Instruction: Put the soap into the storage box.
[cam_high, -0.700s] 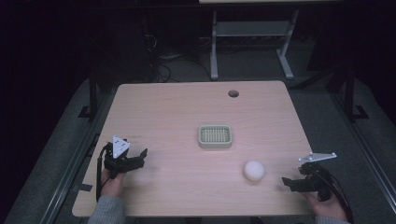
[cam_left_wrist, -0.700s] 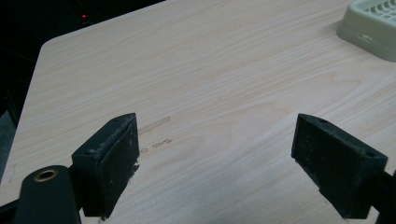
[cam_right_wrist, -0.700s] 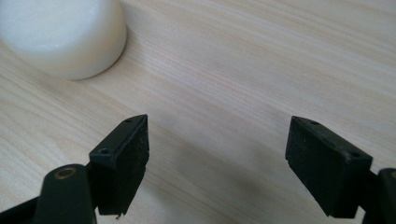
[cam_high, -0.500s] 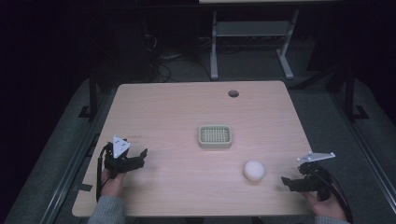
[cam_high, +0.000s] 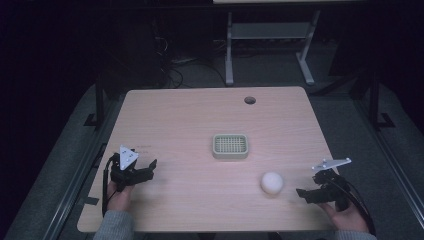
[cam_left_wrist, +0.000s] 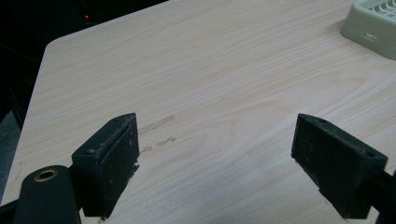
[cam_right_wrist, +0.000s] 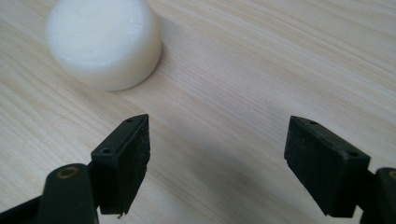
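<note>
Where the wooden table (cam_high: 200, 120) meets the person's side, two grippers are held low over the surface, one at each front corner. Left gripper (cam_high: 145, 170): jaws spread wide, nothing between them; bare tabletop with a faint smudge is seen through the gap in the left gripper view. Right gripper (cam_high: 303, 193): jaws likewise parted and empty, pointed toward a white round puck (cam_high: 272, 182), which lies flat on the table just beside it, not touched. In the right gripper view the puck (cam_right_wrist: 103, 42) is seen ahead and to the left of the gap, apart from both jaws. A pale green slatted tray (cam_high: 230, 146) sits near the table's middle, beyond the puck and apart from it; its corner is caught at the upper right of the left gripper view (cam_left_wrist: 373, 23). A round cable hole (cam_high: 249, 100) is noted near the far edge
</note>
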